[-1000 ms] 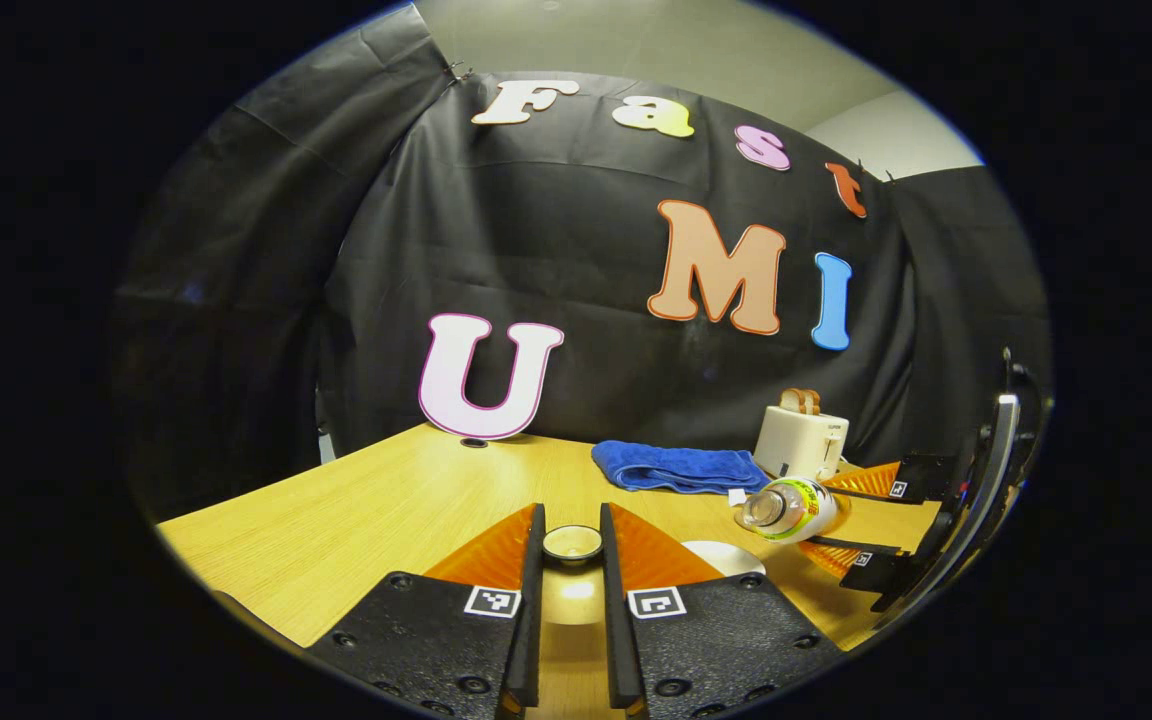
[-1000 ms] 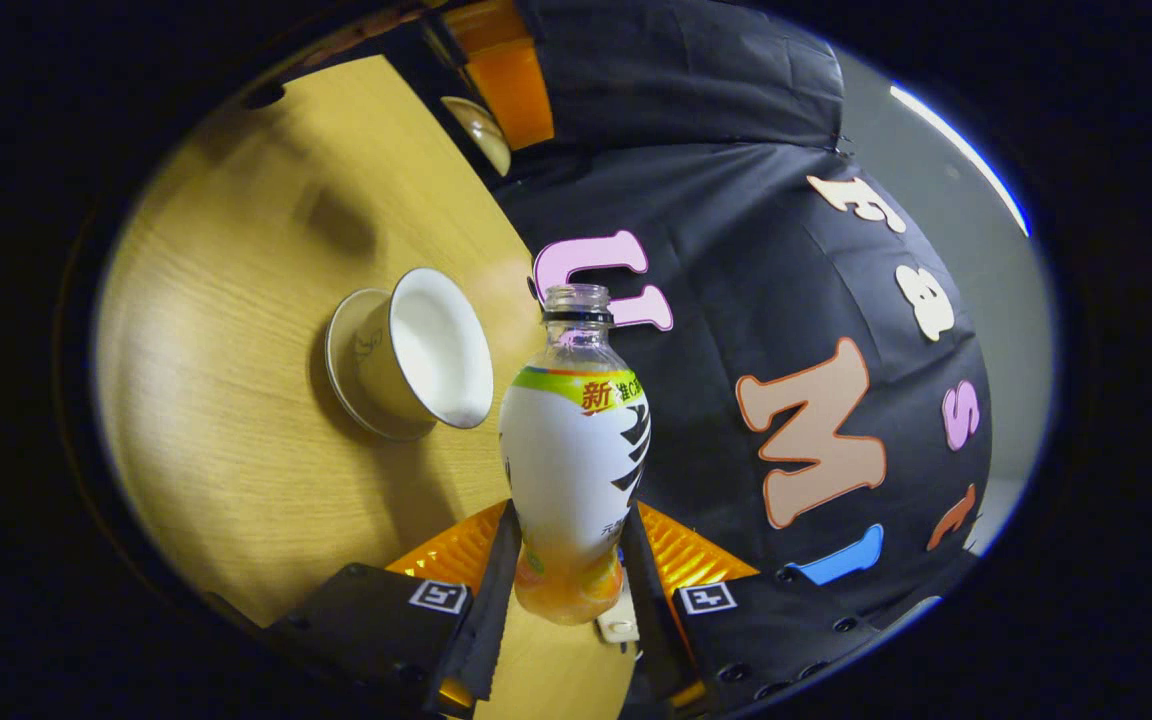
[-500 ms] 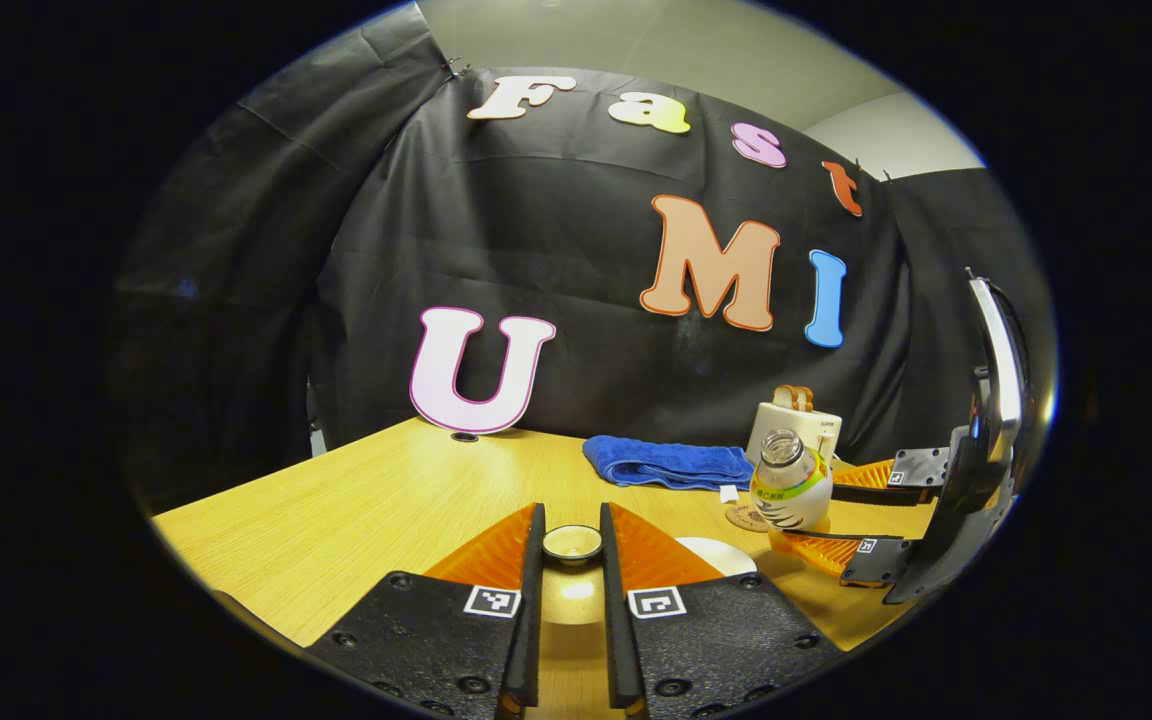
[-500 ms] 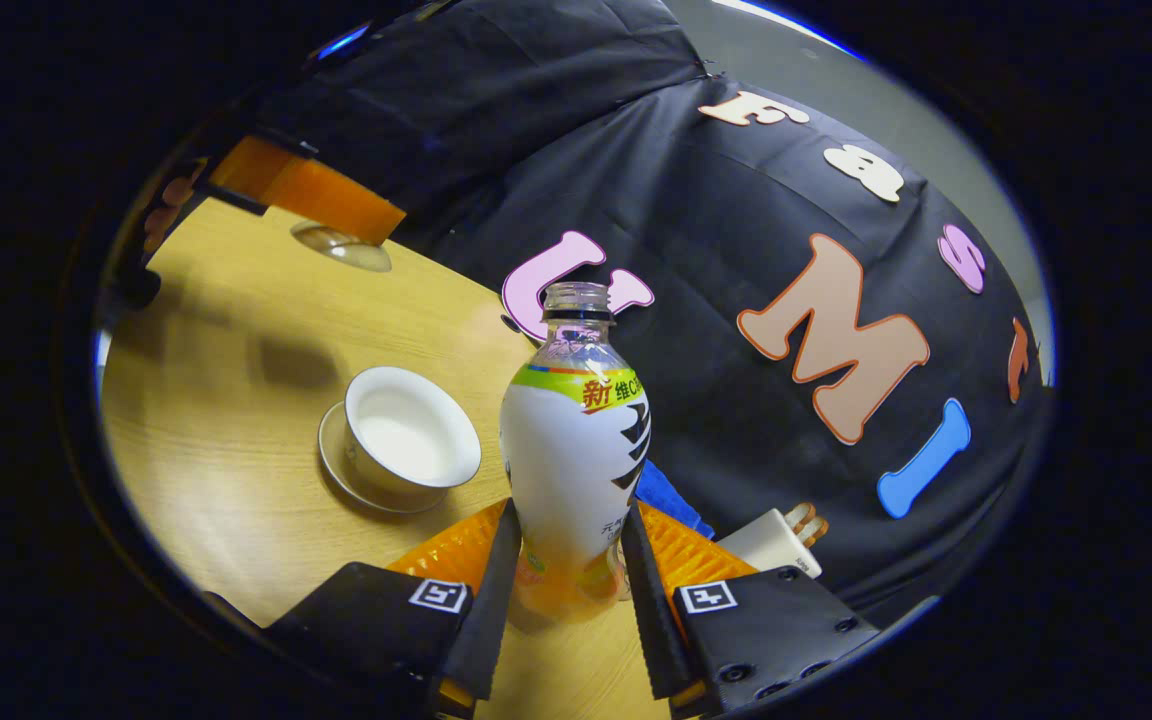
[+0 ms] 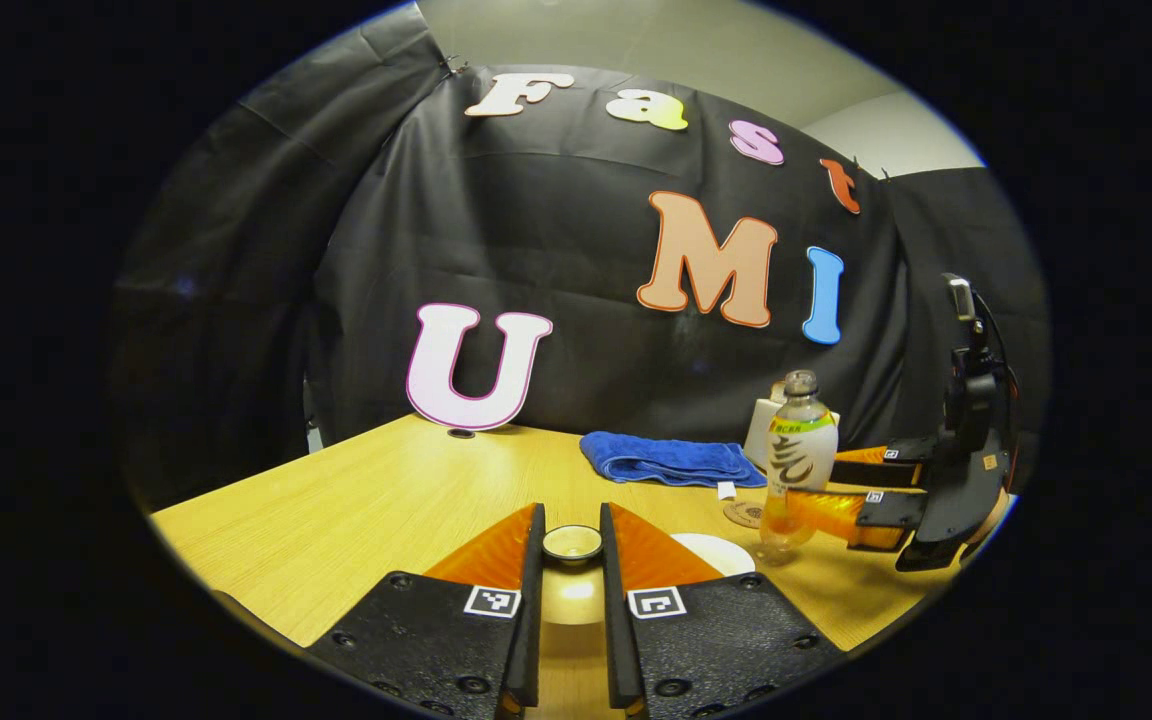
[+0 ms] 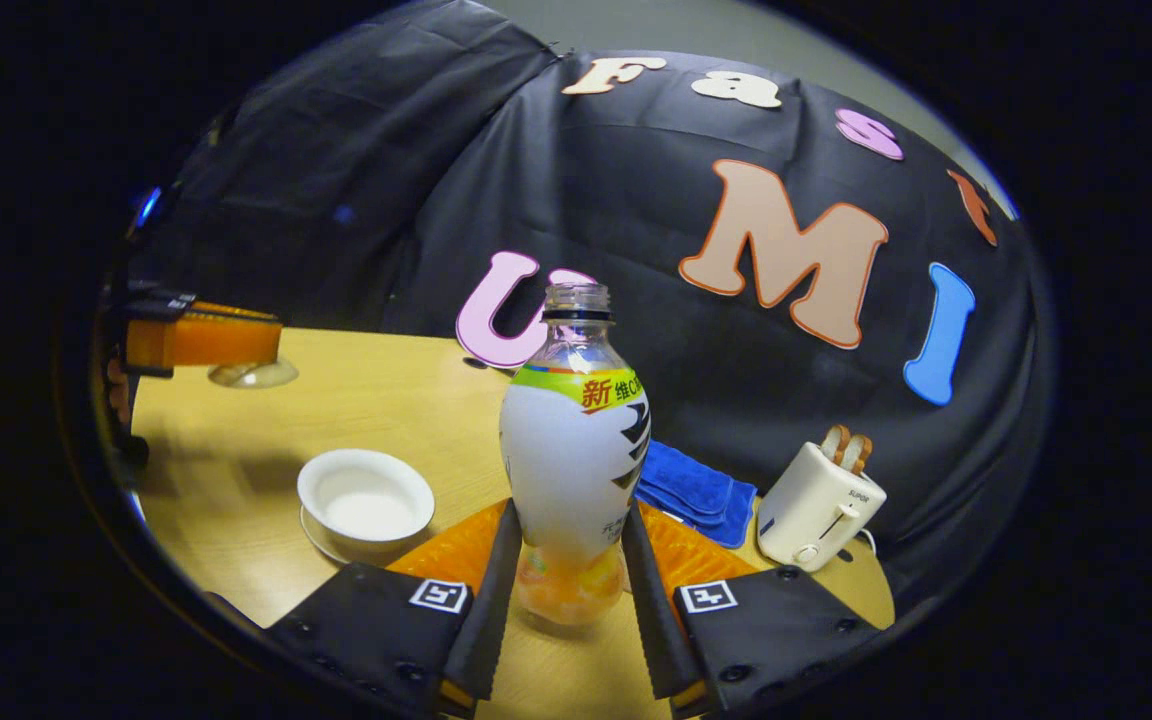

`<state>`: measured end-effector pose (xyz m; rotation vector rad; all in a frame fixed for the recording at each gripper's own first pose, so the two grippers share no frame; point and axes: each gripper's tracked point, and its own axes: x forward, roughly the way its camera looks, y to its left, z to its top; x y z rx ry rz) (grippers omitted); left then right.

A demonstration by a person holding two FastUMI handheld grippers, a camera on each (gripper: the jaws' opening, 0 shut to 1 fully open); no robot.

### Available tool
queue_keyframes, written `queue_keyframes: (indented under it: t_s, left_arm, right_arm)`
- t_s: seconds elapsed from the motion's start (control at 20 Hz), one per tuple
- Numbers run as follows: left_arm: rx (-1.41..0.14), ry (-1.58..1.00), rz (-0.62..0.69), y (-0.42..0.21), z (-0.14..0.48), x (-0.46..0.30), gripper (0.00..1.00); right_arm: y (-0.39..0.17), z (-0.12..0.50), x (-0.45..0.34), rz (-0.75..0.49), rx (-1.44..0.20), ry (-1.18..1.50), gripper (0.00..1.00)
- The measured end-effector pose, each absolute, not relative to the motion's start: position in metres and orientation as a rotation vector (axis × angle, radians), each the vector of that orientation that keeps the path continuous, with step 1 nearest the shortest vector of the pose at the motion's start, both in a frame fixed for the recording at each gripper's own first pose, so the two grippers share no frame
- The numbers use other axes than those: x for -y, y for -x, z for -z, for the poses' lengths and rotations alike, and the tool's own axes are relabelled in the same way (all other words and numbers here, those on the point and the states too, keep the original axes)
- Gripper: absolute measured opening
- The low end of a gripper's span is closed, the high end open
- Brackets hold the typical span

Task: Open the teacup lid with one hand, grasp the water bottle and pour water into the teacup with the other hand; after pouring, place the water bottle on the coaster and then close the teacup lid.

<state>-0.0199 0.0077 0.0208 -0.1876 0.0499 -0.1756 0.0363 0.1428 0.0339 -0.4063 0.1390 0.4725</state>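
Pale wooden tabletop [image 5: 366, 500] in the left gripper view: left gripper [image 5: 572, 545] clamps the small white ceramic teacup lid [image 5: 572, 543].

Right gripper view: right gripper [image 6: 570, 560] squeezes the uncapped clear plastic bottle [image 6: 574, 450] low, upright, beside the white teacup [image 6: 366, 498]; likely light, slippery.

A light wooden table [image 6: 236, 440] carries a white teacup on its saucer [image 6: 366, 497], a folded blue towel [image 6: 696, 487], a white toaster [image 6: 819, 506] and a round coaster [image 5: 744, 514].

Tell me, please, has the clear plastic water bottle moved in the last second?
Yes. The water bottle swung from lying tipped to upright, rising in front of the white toaster.
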Motion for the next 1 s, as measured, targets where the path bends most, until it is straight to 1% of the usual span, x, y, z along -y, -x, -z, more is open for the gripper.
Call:
queue_keyframes:
  t_s: [0.05, 0.1, 0.15, 0.2, 0.25, 0.55, 0.75, 1.0]
  left_arm:
    - [-0.052, 0.189, 0.178, 0.021, -0.020, -0.007, 0.24]
    - [-0.052, 0.191, 0.180, 0.021, -0.021, -0.007, 0.26]
    - [-0.053, 0.192, 0.182, 0.021, -0.020, -0.006, 0.24]
    - [-0.054, 0.191, 0.182, 0.021, -0.020, -0.006, 0.24]
    - [-0.054, 0.191, 0.182, 0.021, -0.020, -0.007, 0.24]
    - [-0.059, 0.195, 0.191, 0.021, -0.018, -0.004, 0.24]
    - [-0.060, 0.198, 0.191, 0.020, -0.017, -0.004, 0.24]
    - [-0.064, 0.200, 0.193, 0.020, -0.015, -0.004, 0.24]
  right_arm:
    - [-0.043, -0.035, -0.139, -0.459, -0.135, 0.372, 0.60]
    - [-0.050, -0.038, -0.134, -0.440, -0.135, 0.341, 0.63]
    - [-0.057, -0.037, -0.129, -0.425, -0.136, 0.319, 0.60]
    - [-0.062, -0.036, -0.125, -0.407, -0.136, 0.291, 0.61]
    - [-0.069, -0.037, -0.122, -0.395, -0.137, 0.265, 0.60]
    - [-0.100, -0.048, -0.113, -0.353, -0.088, 0.158, 0.61]
    - [-0.120, -0.038, -0.107, -0.304, -0.088, 0.095, 0.61]
    - [-0.146, -0.015, -0.088, -0.250, -0.135, 0.048, 0.62]
